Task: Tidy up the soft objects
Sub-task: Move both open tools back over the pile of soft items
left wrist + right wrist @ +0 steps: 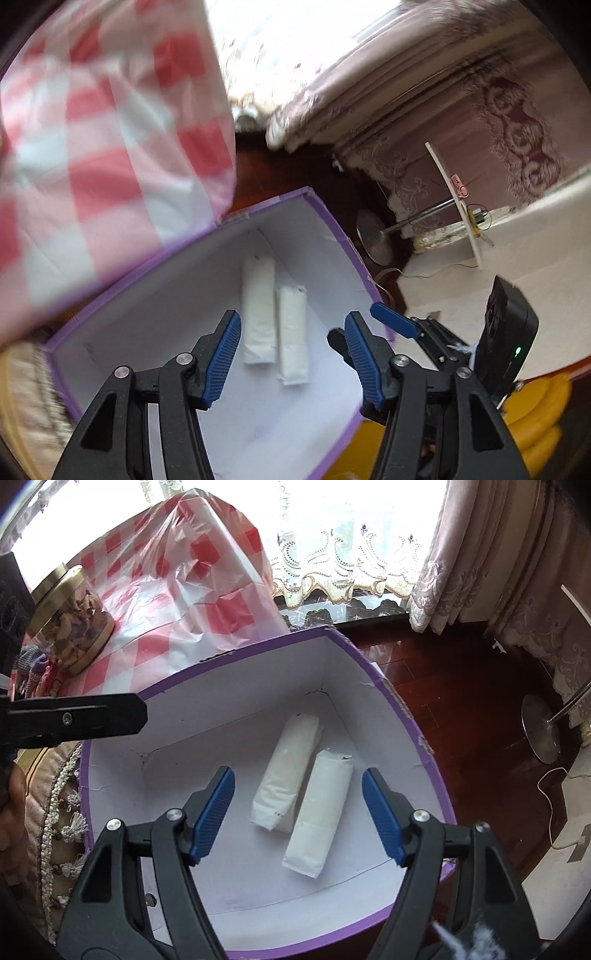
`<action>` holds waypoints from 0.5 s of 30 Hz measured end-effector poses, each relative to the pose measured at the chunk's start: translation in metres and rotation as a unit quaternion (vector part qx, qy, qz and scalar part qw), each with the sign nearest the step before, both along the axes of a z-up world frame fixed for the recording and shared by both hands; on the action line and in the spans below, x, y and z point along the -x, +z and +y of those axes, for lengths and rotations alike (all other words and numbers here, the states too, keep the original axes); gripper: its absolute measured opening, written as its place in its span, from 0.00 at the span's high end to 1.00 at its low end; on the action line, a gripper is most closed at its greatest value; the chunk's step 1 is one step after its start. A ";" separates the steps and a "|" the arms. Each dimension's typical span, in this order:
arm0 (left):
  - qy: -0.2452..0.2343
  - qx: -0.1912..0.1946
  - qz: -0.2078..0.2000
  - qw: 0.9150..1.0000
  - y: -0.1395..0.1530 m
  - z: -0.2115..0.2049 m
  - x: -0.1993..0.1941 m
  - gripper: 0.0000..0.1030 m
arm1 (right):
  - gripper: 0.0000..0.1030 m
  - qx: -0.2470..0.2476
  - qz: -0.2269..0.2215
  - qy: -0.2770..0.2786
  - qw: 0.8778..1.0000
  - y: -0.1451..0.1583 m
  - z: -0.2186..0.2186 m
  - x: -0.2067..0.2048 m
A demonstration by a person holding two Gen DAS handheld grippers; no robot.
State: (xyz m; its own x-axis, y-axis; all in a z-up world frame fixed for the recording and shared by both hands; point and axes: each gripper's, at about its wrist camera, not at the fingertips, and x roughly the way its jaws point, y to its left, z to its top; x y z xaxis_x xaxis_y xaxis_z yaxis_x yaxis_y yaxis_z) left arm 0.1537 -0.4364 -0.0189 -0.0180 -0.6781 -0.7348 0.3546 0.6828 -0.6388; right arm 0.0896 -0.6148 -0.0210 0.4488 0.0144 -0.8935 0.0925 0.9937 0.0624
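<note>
Two white packets point(291, 775) lie side by side in the purple box point(369, 664); both grippers' jaws hang spread, empty, above.

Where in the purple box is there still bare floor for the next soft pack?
The box has bare white floor left of the two white packs, toward its left wall, and along the near wall. The middle-right is crowded: the packs lie side by side there. Both grippers hover open above them.

Purple box point(373, 672), white packets point(286, 771); red-white checked cloth point(155, 590).
</note>
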 end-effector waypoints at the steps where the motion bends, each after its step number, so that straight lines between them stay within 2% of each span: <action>1: 0.001 -0.006 -0.037 0.999 0.010 0.006 0.005 0.42 | 0.28 0.001 -0.001 0.008 1.000 0.003 0.008 0.000; 4: -0.004 -0.035 -0.112 0.993 0.029 0.022 0.014 0.42 | 0.28 -0.001 -0.008 0.034 0.999 0.013 0.031 -0.001; 5: -0.004 -0.042 -0.126 0.991 0.033 0.031 0.016 0.41 | 0.28 -0.004 -0.011 0.043 0.999 0.017 0.041 -0.002; 8: 0.006 -0.059 -0.144 0.988 0.042 0.066 0.021 0.41 | 0.28 -0.007 -0.022 0.073 0.997 0.028 0.070 -0.005; 11: 0.038 -0.068 -0.156 0.985 0.045 0.104 0.022 0.41 | 0.28 -0.015 -0.031 0.104 0.994 0.037 0.101 -0.011; 15: 0.091 -0.092 -0.190 0.973 0.056 0.159 0.025 0.41 | 0.28 -0.027 -0.035 0.141 0.989 0.044 0.141 -0.018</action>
State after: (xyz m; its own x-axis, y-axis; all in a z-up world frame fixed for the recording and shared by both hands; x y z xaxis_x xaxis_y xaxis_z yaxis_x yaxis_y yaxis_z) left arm 0.1286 -0.2770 0.0374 0.3865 -0.5002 -0.7749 0.4031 0.8473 -0.3458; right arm 0.1074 -0.4741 0.0227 0.4802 0.1947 -0.8553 -0.1934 0.9746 0.1132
